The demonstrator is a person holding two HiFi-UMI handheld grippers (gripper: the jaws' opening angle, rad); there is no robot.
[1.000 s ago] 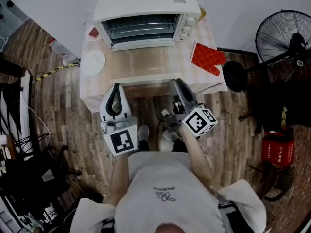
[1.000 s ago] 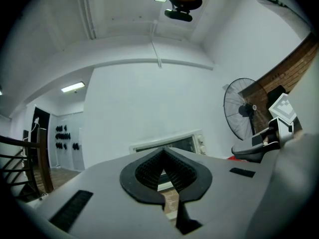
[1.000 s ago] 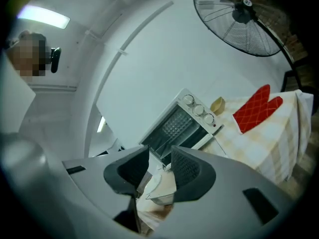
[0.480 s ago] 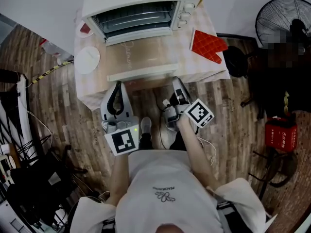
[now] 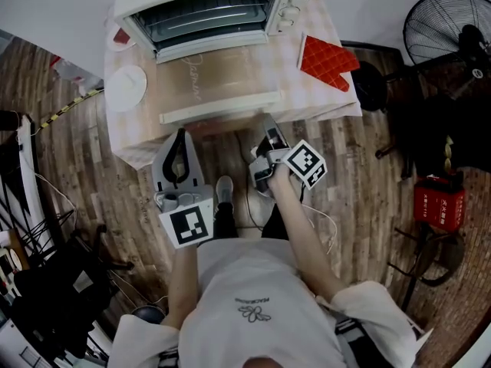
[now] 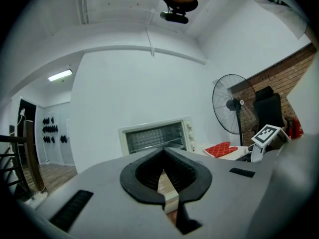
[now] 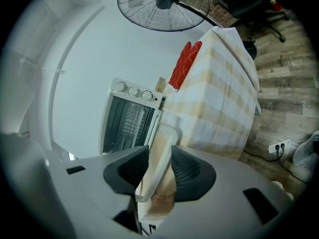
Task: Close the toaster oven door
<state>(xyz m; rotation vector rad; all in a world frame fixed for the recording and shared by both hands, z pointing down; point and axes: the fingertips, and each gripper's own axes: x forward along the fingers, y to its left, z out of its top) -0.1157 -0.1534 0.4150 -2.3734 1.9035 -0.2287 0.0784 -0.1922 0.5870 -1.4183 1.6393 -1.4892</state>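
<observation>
The white toaster oven [image 5: 207, 10] stands at the back of the table with its door [image 5: 215, 83] folded down flat towards me; the pale handle bar [image 5: 219, 107] runs along the door's front edge. My right gripper [image 5: 266, 129] is rolled onto its side at that edge. In the right gripper view the door [image 7: 158, 133] runs between the jaws, which have just opened a little; I see no pad pressing on it. My left gripper [image 5: 181, 134] hangs shut and empty in front of the table, left of the door, and looks at the oven [image 6: 154, 136].
A red oven mitt [image 5: 326, 61] lies on the table's right part and a white plate [image 5: 125, 87] on its left. The checked cloth hangs over the table's edge [image 5: 322, 113]. A standing fan [image 5: 449, 29] and a red box [image 5: 439, 203] are on the wooden floor to the right.
Both grippers have sunk, the right one more. The right gripper has rolled onto its side and now sits at the door's front edge. The oven door has stayed down.
</observation>
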